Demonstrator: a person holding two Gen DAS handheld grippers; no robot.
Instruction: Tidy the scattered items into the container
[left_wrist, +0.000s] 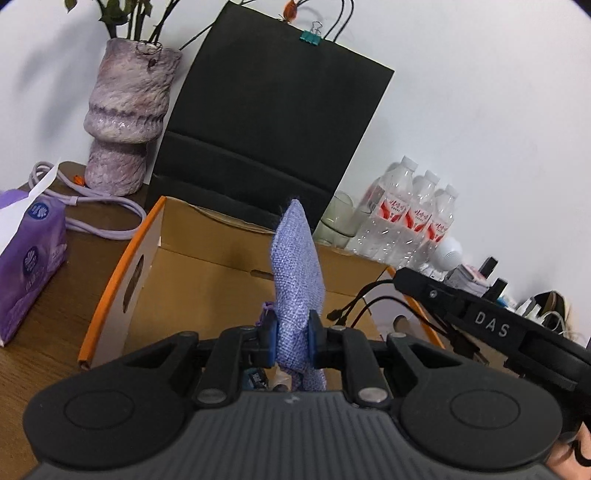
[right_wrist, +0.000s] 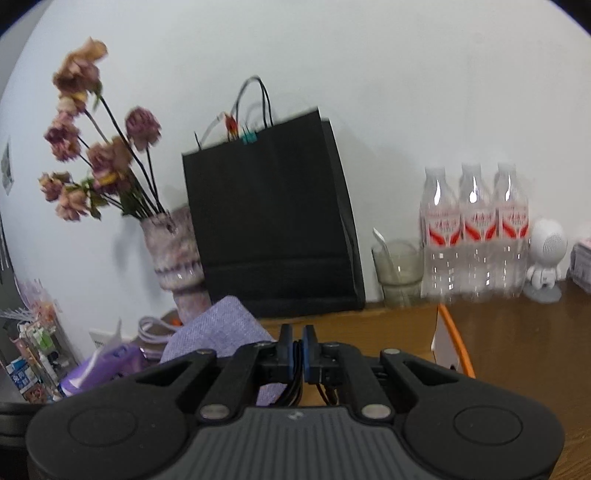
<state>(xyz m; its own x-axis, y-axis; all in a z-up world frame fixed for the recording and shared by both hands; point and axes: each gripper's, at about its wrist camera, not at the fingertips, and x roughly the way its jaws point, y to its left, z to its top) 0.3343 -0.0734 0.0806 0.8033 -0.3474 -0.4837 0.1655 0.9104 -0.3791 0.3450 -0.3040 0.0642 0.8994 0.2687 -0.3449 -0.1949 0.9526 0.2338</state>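
Left gripper had its jaws clamped on the purple cloth pouch; the pouch stood upright between them, long axis vertical, tip pointing up and slightly away. The cardboard box lay directly ahead of and below those jaws, open side up, so the left hand was likely nearer the drop. Right gripper had its jaws together on a bundle of black cables, box edge just right of them.

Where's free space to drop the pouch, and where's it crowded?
Free: cardboard box floor ahead of the purple pouch; bare table right of the box's orange edge. Crowded: back wall by vase, black bag, water bottles.
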